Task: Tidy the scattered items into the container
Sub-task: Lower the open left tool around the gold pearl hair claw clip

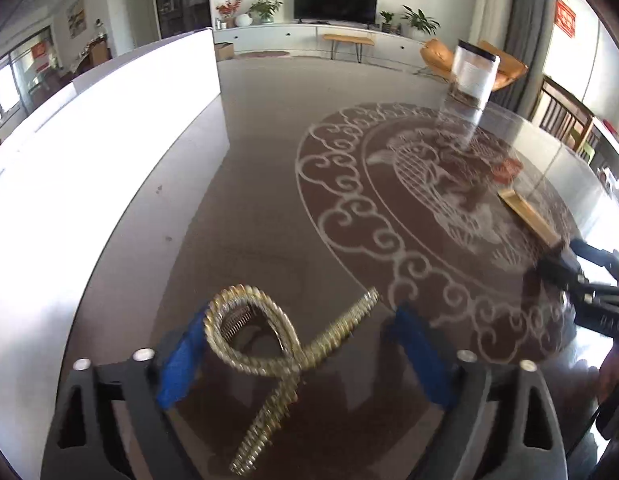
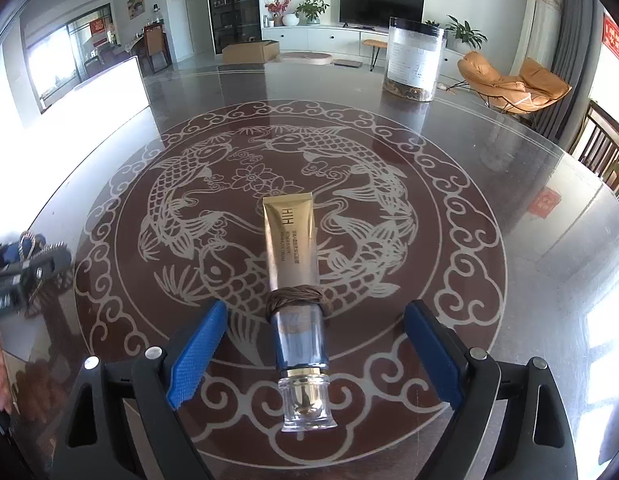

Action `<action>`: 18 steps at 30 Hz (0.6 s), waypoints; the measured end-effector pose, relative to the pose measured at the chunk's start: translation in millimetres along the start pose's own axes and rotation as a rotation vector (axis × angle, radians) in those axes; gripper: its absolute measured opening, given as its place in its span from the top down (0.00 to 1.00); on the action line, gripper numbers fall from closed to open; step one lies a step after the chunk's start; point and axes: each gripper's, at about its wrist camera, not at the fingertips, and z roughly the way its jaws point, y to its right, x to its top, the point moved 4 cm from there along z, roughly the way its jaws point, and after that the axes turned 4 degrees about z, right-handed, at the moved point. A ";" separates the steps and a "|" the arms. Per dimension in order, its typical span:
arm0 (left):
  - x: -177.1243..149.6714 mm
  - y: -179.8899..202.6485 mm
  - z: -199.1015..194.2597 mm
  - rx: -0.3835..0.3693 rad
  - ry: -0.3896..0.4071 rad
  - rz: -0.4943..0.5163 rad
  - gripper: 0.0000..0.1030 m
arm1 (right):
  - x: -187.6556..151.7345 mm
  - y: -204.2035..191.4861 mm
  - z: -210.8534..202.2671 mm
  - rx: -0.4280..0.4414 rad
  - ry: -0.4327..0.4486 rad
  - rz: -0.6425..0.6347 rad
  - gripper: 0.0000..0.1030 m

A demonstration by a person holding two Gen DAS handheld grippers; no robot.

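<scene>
A gold ribbon-shaped hair clip (image 1: 269, 344) lies on the dark table between the wide-open blue pads of my left gripper (image 1: 297, 356); the pads do not touch it. A gold and blue cosmetic tube (image 2: 295, 272) with a clear cap and a brown hair tie (image 2: 297, 296) around it lies on the fish pattern, between the open pads of my right gripper (image 2: 309, 352). The tube also shows in the left wrist view (image 1: 527, 212). A white container (image 1: 109, 128) stands at the table's left, also in the right wrist view (image 2: 89, 96).
A clear plastic jar (image 2: 415, 60) with a black lid stands at the far side of the table; it also shows in the left wrist view (image 1: 471, 76). The right gripper's body (image 1: 589, 280) appears at the left view's right edge. Chairs stand beyond the table's right rim.
</scene>
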 end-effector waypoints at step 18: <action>-1.8 7.6 4.6 -0.017 -0.013 0.036 0.00 | -0.3 -0.3 -0.2 0.000 0.000 -0.001 0.11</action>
